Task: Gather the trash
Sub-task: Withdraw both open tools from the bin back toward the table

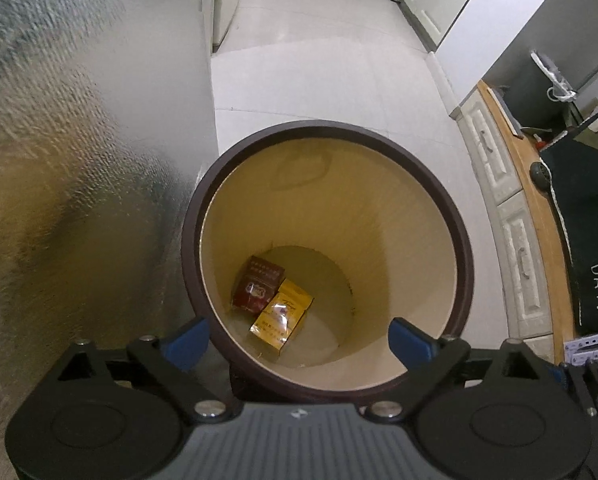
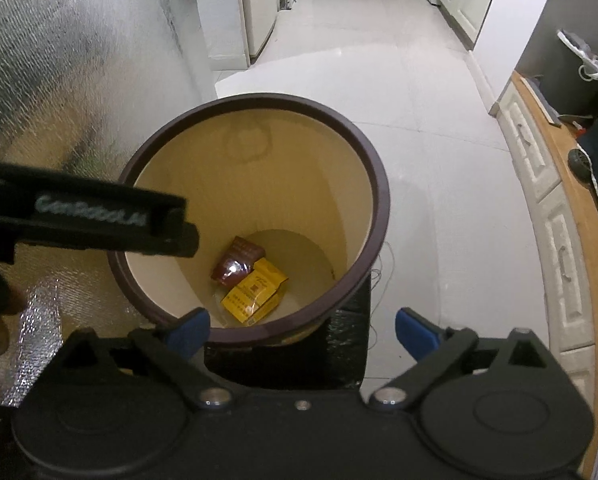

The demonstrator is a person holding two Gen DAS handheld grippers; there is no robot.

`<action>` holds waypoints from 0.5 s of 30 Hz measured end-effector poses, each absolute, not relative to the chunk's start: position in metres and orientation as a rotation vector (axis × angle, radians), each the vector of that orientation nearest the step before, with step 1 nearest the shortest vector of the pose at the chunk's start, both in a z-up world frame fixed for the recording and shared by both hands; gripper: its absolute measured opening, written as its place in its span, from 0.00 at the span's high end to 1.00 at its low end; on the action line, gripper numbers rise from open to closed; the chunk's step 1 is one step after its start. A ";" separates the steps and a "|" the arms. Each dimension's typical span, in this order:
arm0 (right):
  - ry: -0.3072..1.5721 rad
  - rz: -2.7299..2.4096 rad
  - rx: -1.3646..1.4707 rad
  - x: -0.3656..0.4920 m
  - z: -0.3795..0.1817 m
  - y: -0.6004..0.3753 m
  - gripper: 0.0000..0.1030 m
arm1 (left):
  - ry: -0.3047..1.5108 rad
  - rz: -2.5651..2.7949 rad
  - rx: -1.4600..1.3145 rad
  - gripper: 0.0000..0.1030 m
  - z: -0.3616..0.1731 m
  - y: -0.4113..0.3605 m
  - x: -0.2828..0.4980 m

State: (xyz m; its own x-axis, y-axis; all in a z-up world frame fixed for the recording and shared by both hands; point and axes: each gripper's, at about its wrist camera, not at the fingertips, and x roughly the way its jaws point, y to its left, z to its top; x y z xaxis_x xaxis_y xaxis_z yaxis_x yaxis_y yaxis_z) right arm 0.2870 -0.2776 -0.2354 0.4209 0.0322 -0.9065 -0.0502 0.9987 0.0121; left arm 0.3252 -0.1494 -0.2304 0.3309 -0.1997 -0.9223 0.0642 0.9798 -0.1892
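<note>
A round bin with a dark brown rim and cream inside stands on the floor. At its bottom lie a dark red box and a yellow box, touching. My left gripper is open and empty, held above the bin's near rim. In the right wrist view the same bin's rim shows with the red box and the yellow box inside. My right gripper is open and empty, above the bin's near right edge. The left gripper's black body crosses the left of that view.
A silver textured wall stands close on the left. A white drawer cabinet with a wooden top runs along the right, with a dark mat on it. Pale tiled floor stretches ahead into a corridor.
</note>
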 end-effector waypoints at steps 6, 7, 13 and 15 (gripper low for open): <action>1.108 0.050 0.000 0.276 -0.225 -0.284 0.00 | 1.180 -0.182 -0.111 0.04 -0.210 -0.149 0.307; 1.104 0.049 0.004 0.275 -0.224 -0.285 0.00 | 1.170 -0.180 -0.107 0.04 -0.205 -0.149 0.303; 1.055 0.023 0.040 0.259 -0.202 -0.298 0.00 | 1.109 -0.177 -0.098 0.01 -0.177 -0.147 0.285; 1.038 0.011 0.042 0.253 -0.194 -0.301 0.00 | 1.088 -0.174 -0.095 0.01 -0.168 -0.145 0.279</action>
